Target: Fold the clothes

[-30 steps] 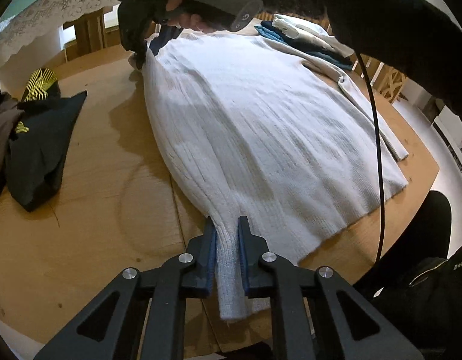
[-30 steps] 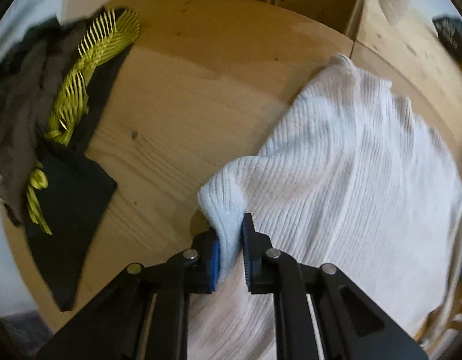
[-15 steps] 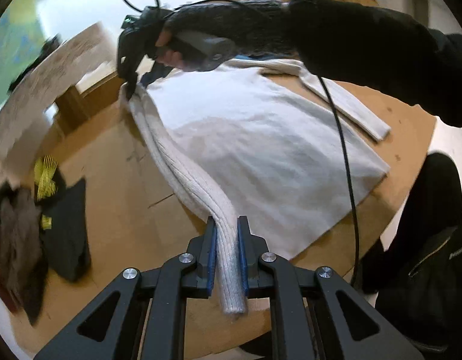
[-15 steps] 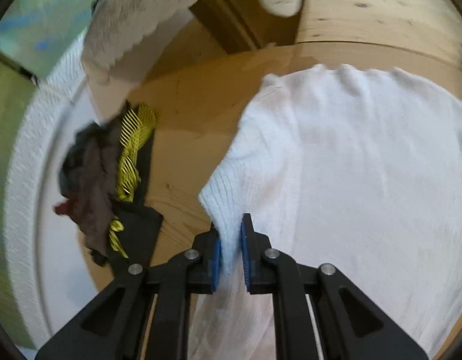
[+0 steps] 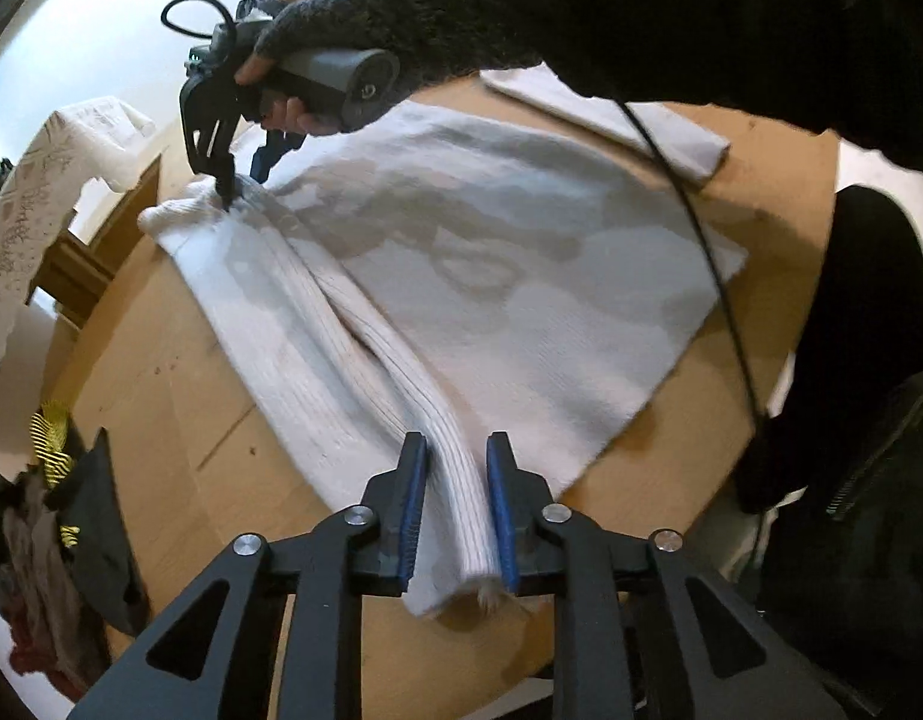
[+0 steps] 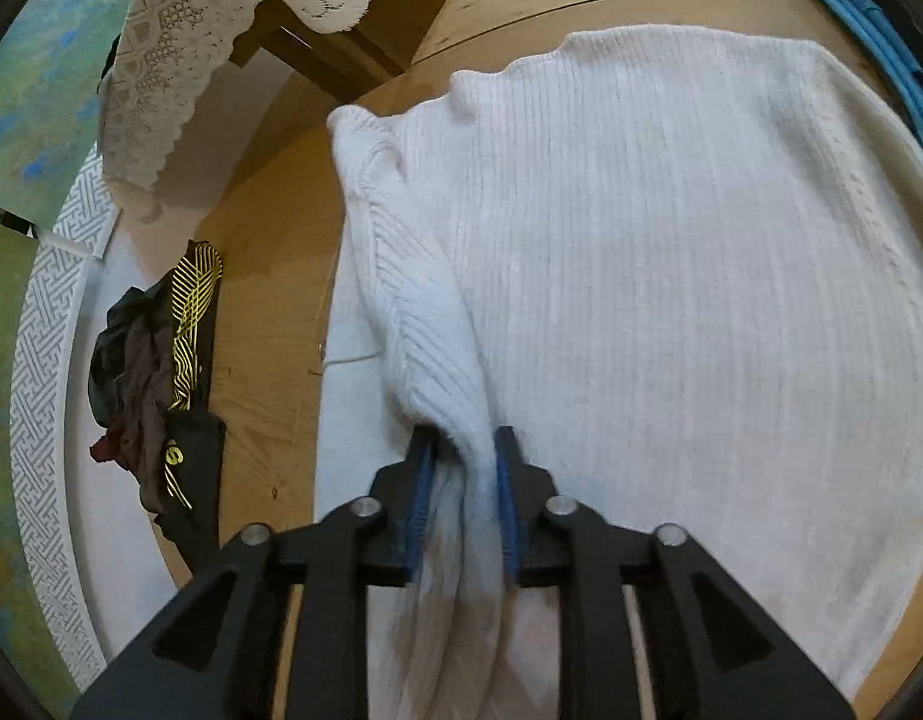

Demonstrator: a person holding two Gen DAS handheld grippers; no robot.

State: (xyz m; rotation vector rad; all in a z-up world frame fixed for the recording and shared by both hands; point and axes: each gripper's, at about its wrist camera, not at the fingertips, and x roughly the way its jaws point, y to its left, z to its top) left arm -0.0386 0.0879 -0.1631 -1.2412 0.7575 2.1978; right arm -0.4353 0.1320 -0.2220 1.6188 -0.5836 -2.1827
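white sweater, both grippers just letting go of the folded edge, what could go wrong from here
1. On the white sweater, the folded edge is a raised ridge, not yet flat; released, it may spring back open.
2. Knit still lies between the pads of the left gripper and the right gripper, whose jaws have just been opening; pulling away could snag it and drag the fold askew.
3. The hem corner lies near the table edge and could slide off.
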